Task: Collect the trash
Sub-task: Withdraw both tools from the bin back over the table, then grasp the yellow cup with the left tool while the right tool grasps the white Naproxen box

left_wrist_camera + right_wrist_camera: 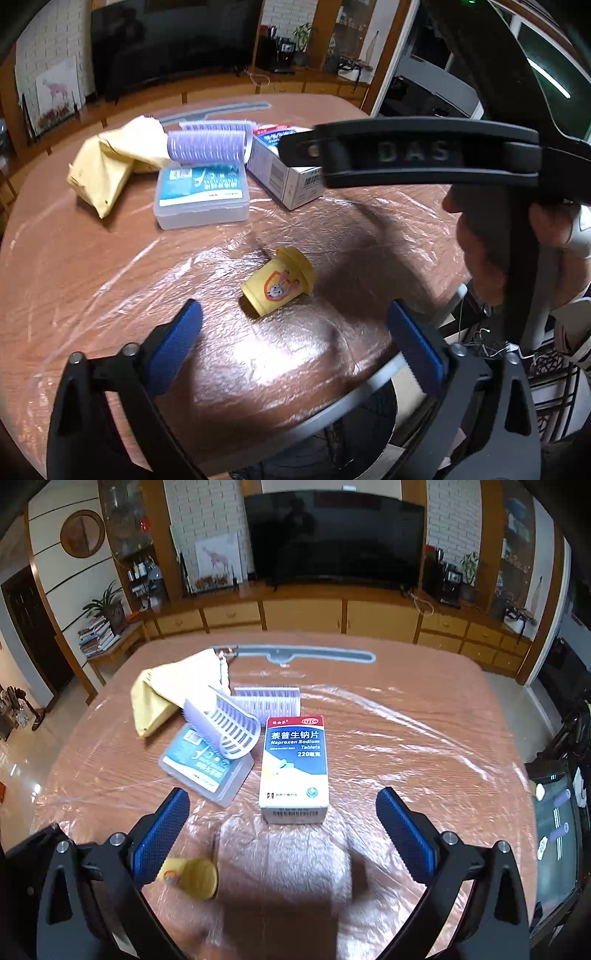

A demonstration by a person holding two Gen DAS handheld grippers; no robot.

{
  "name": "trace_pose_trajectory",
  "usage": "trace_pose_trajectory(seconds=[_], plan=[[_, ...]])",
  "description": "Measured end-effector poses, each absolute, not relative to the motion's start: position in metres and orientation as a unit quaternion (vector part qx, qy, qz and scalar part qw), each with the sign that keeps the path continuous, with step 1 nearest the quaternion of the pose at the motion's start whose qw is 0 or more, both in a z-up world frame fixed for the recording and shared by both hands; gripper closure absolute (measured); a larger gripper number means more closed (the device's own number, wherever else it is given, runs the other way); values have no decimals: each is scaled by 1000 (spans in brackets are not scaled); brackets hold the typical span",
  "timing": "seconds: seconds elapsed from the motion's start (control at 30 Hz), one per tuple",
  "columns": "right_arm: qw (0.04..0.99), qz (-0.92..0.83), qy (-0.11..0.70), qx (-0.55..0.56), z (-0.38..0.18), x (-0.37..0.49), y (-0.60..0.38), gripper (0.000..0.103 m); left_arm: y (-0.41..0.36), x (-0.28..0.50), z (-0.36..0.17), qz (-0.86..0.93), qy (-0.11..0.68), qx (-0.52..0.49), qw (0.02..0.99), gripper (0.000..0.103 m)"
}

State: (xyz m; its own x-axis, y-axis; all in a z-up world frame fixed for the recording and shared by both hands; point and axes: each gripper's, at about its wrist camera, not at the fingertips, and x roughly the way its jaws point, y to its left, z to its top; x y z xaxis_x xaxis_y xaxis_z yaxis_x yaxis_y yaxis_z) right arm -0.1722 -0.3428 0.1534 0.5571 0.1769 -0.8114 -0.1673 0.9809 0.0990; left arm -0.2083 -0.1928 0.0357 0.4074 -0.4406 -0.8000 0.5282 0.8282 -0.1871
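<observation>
Grippers first: the left gripper [295, 343] hangs over the near edge of the table [92, 280] with its blue pads [177, 343] spread wide and nothing between them, and the right gripper [282, 834] shows the same picture, pads [402, 830] well apart, jaws empty. In the left wrist view the right tool's black frame crosses the upper right, gripped by a hand [517, 251].

Just ahead of the left fingers lies a small yellow tub [279, 282], tipped on its side on the plastic-wrapped tabletop, lid end pointing away to the right. The right wrist view catches that same tub low on the left, tucked beside the left-hand pad. Straight ahead of the right jaws sits a medicine box [293, 768], lying flat. Beside it, a clear plastic case [208, 771] with a ribbed white roller [231, 731] resting on top, and a crumpled yellow bag [166, 694] behind. Below the table edge, a round bin [354, 435] shows in the left wrist view.

Reads like a between-picks moment: both tools free, choosing the next piece. The tub looks the nearest candidate for the left side. That calls for dropping the jaws down astride its body and closing across the barrel, since a rounded tub on slick film may roll away.
</observation>
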Motion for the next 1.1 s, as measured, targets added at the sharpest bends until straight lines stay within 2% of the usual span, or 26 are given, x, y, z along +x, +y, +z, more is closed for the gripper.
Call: trace_pose_trajectory(seconds=[0.1, 0.33, 0.5, 0.67, 0.77, 0.9, 1.1], plan=[[878, 98, 469, 13, 144, -161, -344, 4, -194, -200, 27, -289, 483, 23, 826, 24], [869, 107, 483, 15, 127, -147, -343, 4, -202, -203, 24, -292, 477, 38, 828, 33], [862, 115, 494, 14, 116, -143, -340, 6, -207, -201, 19, -299, 486, 28, 821, 44], [859, 117, 499, 3, 108, -143, -340, 19, -202, -200, 18, -304, 485, 15, 820, 52], [854, 119, 506, 8, 104, -144, -342, 32, -201, -200, 17, -306, 483, 15, 820, 56], [854, 123, 505, 24, 103, -146, -349, 52, -204, -188, 18, -312, 481, 13, 819, 56], [854, 129, 502, 37, 107, -153, -360, 57, -197, -184, 15, -314, 480, 10, 819, 56]])
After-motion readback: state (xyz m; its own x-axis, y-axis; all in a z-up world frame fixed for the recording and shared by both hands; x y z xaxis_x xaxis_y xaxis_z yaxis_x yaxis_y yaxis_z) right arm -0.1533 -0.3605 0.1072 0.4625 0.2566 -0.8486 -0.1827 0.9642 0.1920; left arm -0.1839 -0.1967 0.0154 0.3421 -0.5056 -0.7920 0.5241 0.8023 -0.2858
